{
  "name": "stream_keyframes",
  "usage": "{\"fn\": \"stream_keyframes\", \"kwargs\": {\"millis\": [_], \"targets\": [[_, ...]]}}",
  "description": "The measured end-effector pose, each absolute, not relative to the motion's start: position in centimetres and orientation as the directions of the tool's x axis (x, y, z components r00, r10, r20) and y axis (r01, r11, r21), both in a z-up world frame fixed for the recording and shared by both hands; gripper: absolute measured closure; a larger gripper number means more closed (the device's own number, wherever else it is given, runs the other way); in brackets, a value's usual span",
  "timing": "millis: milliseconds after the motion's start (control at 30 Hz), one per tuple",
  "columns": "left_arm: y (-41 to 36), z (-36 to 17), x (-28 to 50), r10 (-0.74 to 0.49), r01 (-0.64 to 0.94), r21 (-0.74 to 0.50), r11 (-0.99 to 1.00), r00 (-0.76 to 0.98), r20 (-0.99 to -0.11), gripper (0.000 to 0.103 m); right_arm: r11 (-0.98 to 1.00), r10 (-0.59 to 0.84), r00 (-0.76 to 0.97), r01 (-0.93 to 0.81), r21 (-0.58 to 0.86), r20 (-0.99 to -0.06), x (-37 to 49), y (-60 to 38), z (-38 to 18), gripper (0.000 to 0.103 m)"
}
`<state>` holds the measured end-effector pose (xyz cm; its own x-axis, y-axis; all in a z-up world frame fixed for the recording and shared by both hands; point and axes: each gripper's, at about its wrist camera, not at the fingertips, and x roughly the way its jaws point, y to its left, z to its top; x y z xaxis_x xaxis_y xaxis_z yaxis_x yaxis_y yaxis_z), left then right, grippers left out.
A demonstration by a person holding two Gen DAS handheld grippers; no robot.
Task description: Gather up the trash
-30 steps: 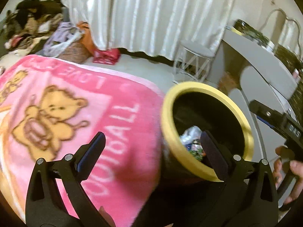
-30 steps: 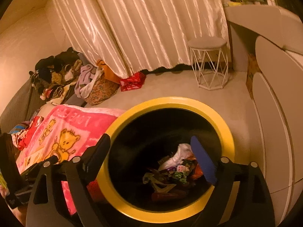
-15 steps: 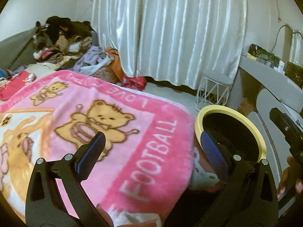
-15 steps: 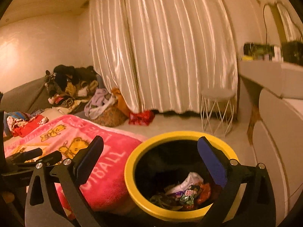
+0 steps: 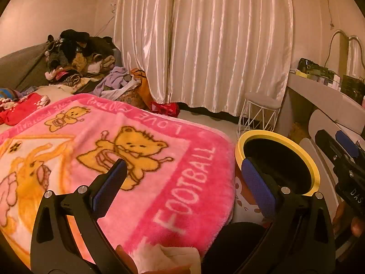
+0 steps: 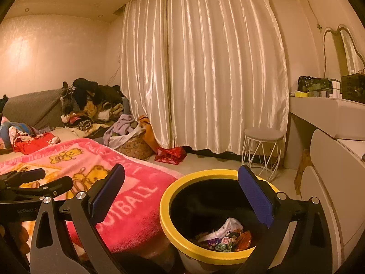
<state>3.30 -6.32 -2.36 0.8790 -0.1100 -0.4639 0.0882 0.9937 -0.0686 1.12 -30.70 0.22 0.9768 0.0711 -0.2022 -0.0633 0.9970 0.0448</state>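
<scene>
A round trash bin with a yellow rim (image 6: 168, 223) stands on the floor beside the bed; it also shows in the left wrist view (image 5: 317, 171). Crumpled wrappers (image 6: 224, 237) lie at its bottom. My right gripper (image 6: 182, 196) is open and empty, raised above and in front of the bin. My left gripper (image 5: 182, 182) is open and empty above the pink teddy-bear blanket (image 5: 136, 155) at the bed's near corner. The right gripper's body shows at the right edge of the left wrist view (image 5: 342, 166).
A pile of clothes (image 6: 91, 105) and a woven basket (image 6: 134, 146) sit at the far end of the bed by the white curtain (image 6: 205, 68). A red bag (image 6: 170, 155) lies on the floor. A wire stool (image 6: 262, 150) and a white dresser (image 6: 330, 118) stand right.
Both grippers have pulled up and back from the bin, which now sits lower and smaller in view. The left gripper has swung left over the blanket. Both stay open.
</scene>
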Motion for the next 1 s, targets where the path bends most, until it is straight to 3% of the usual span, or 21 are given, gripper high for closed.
{"fn": "stream_keyframes", "kwargs": {"millis": [1000], "targets": [[-6.09,-2.30,3.39,-0.105,0.084,-0.066,0.994,0.883,-0.457,0.011,0.997,0.064,0.977,-0.053,0.057,-0.204,0.97,-30.82,-0.45,0.006]]}}
